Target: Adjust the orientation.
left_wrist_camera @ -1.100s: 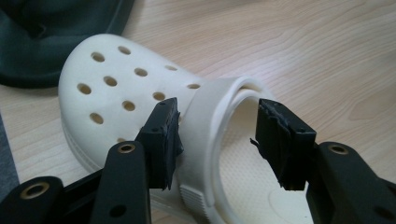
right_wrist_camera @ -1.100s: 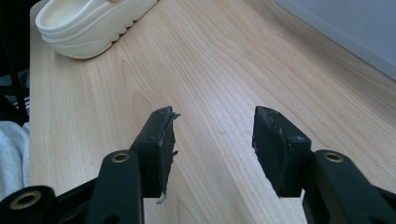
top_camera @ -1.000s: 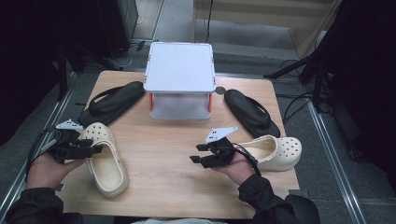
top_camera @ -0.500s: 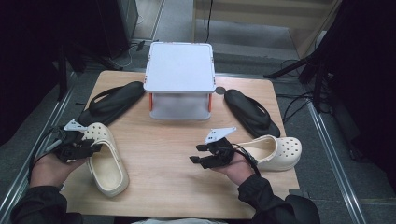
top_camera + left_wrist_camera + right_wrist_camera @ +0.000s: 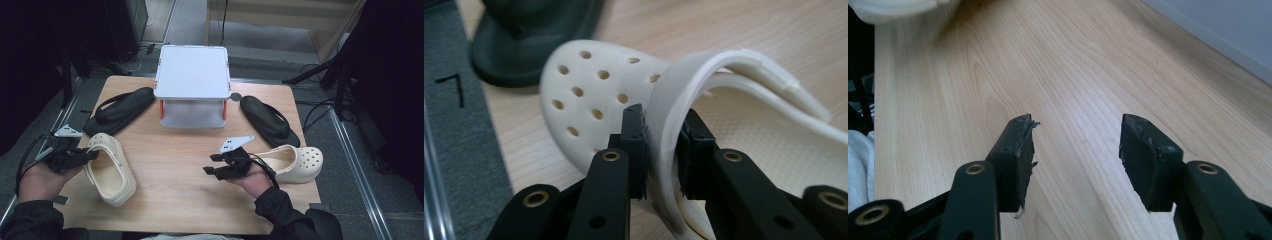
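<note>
Wooden desk from above: the left tool grips a cream clog at the near left, its length running toward the person. Left gripper view: jaws clamped on the heel strap. Right gripper view: the right tool gapes empty over bare wood.

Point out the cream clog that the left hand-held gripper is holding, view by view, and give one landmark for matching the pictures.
High view: the cream clog lies at lower left on the table, the left hand-held gripper at its strap.
Left gripper view: it sits at centre, its strap pinched between the jaws.
Right gripper view: a blurred cream shape at top left may be it; I cannot tell.
Shared landmark: the wooden table.
</note>
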Demonstrator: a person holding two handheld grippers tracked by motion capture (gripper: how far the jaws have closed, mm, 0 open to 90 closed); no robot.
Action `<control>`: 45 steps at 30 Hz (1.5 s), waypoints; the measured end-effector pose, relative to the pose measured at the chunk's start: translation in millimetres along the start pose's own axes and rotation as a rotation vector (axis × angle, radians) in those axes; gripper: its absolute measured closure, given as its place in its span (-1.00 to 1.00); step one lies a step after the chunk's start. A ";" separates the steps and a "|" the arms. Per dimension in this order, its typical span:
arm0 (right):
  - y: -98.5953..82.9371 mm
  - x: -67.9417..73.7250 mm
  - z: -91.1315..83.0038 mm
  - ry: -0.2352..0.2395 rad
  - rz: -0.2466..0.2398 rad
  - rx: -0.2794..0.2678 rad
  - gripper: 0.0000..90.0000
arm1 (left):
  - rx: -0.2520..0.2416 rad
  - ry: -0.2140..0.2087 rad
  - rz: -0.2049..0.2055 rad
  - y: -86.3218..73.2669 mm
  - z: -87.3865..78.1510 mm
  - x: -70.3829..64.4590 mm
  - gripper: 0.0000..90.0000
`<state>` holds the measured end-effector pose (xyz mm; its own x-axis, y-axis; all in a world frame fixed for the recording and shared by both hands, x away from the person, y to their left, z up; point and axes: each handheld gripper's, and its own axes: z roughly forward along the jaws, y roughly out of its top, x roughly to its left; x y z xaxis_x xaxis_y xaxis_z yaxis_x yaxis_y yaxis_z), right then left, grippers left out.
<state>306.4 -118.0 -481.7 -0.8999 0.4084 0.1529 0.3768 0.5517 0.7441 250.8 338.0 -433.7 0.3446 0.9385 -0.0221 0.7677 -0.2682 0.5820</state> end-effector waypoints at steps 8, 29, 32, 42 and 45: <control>0.6 0.8 -1.2 0.015 0.012 -0.023 0.07 | -0.040 -0.035 -0.013 6.7 -19.2 -0.7 0.75; -1.5 -9.0 -13.5 -0.014 0.069 -0.063 0.06 | -0.076 -0.234 0.141 74.5 -8.8 -63.3 0.74; -2.1 -9.1 -13.8 -0.013 0.073 -0.060 0.06 | -0.069 -0.251 0.168 81.9 -2.3 -72.4 0.74; -6.1 -11.2 -15.2 -0.017 0.107 -0.072 0.06 | -0.033 -0.367 0.238 110.3 28.8 -112.3 0.74; -8.3 -10.8 -15.8 -0.026 0.112 -0.069 0.06 | -0.023 -0.404 0.246 116.6 37.2 -119.9 0.73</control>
<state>309.5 -138.5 -479.3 -0.8468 0.4838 0.2212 0.4577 0.4506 0.7665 319.1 186.1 -393.4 0.7008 0.6866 -0.1935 0.6267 -0.4629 0.6270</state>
